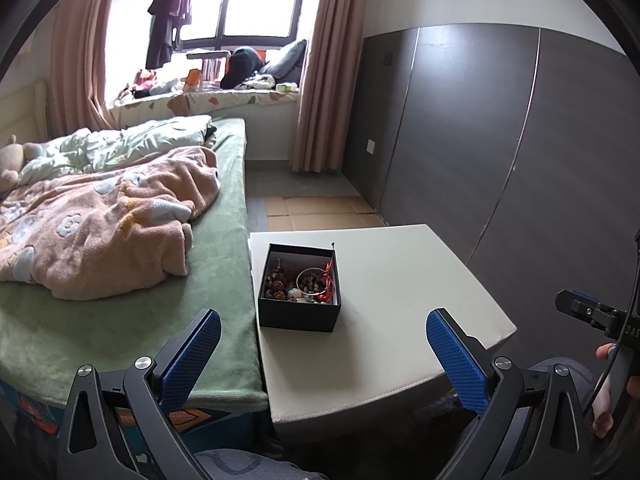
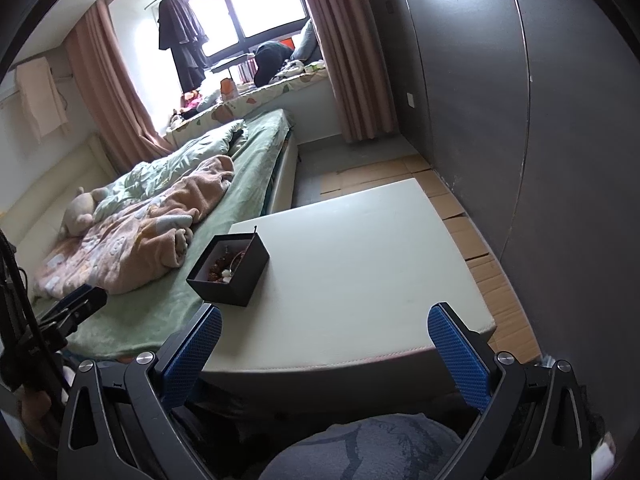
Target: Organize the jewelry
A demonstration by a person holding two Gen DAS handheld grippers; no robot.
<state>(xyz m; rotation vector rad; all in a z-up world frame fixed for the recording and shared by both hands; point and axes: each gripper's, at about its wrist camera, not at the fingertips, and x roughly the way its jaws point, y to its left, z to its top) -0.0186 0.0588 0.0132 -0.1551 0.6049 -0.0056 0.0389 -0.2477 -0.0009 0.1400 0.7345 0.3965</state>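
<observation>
An open black box [image 1: 298,312] stands on the left part of a white table [image 1: 400,300]. It holds beaded bracelets, a silver bangle [image 1: 313,281] and a red cord. The box also shows in the right wrist view [image 2: 232,280], at the table's left edge [image 2: 360,280]. My left gripper [image 1: 322,344] is open and empty, held back from the table's near edge, below the box. My right gripper [image 2: 324,344] is open and empty, at the table's near edge, right of the box. The right gripper's tip shows in the left wrist view [image 1: 580,308].
A bed [image 1: 132,320] with a green cover and a pink blanket [image 1: 100,224] touches the table's left side. A dark wardrobe wall [image 1: 500,140] runs along the right. Cardboard [image 1: 320,212] lies on the floor beyond the table. My knee [image 2: 360,448] is below the grippers.
</observation>
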